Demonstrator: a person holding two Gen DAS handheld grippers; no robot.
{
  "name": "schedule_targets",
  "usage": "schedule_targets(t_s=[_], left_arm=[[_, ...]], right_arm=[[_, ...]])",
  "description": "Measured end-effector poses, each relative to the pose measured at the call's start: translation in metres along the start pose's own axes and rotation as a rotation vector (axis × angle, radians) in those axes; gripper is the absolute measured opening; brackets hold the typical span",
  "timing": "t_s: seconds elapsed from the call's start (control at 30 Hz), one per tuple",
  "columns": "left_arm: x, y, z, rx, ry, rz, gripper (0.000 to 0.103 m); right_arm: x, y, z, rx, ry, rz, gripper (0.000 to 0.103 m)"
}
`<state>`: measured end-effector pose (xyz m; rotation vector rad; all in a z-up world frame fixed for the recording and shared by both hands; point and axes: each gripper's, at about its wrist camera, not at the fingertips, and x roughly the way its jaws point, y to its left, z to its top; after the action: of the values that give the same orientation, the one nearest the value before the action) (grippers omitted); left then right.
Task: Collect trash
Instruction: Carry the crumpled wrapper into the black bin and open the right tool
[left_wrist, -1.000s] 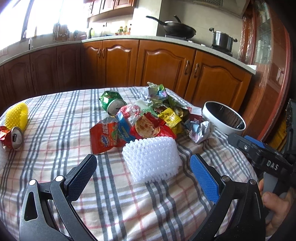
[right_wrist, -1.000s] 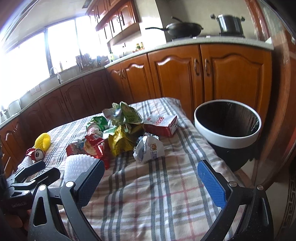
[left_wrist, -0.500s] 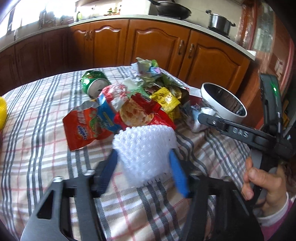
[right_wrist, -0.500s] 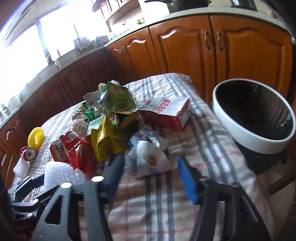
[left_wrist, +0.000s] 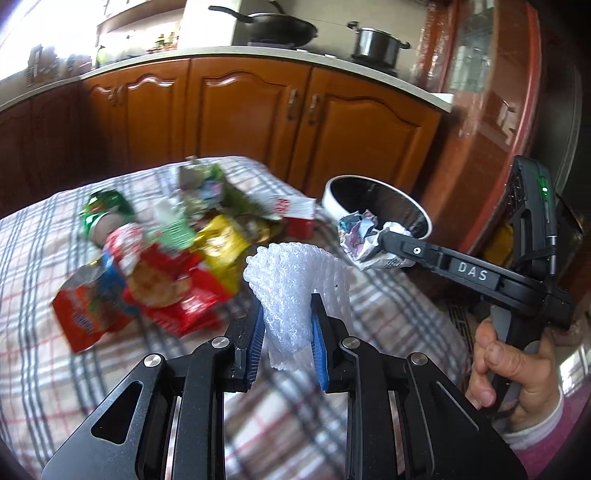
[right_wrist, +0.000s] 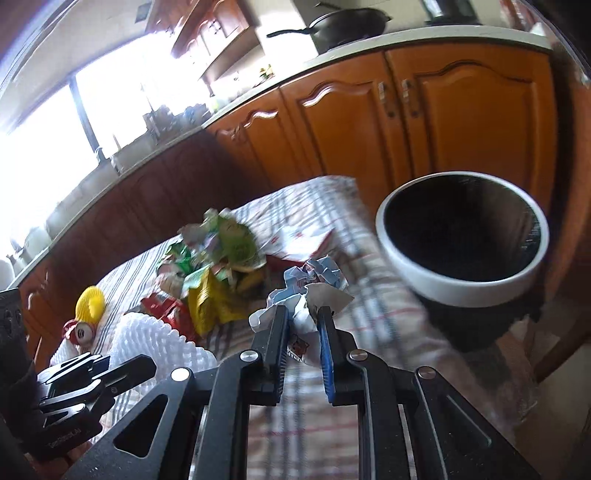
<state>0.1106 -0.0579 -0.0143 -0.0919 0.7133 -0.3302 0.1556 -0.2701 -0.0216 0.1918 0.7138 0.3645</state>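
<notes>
My left gripper is shut on a white foam fruit net and holds it above the checked tablecloth. My right gripper is shut on a crumpled white and blue wrapper, lifted off the table; it also shows in the left wrist view just in front of the bin. The white-rimmed black trash bin stands off the table's right end, and shows in the left wrist view. A pile of snack wrappers lies mid-table.
A green can and a red and white carton lie by the pile. A yellow foam net and a red can sit at the far left. Wooden cabinets run behind the table.
Both grippers closed on their items and lifted them: the left on the foam net, the right on the crumpled wrapper. Both have moved up and towards the bin.
</notes>
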Motion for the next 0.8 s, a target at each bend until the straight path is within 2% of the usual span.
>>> schedule_targets(t_s=[0.43,0.8], left_arm=[[0.045,-0.052,0.044,0.093,0.015,-0.045,0.021],[0.102,-0.088,0.091,0.133,0.049,-0.062,0.021]], right_arm=[[-0.036,-0.069,0.016,0.097,-0.062,-0.099,0.016],[-0.036,-0.111,0.041,0.141,-0.08,-0.157,0.016]])
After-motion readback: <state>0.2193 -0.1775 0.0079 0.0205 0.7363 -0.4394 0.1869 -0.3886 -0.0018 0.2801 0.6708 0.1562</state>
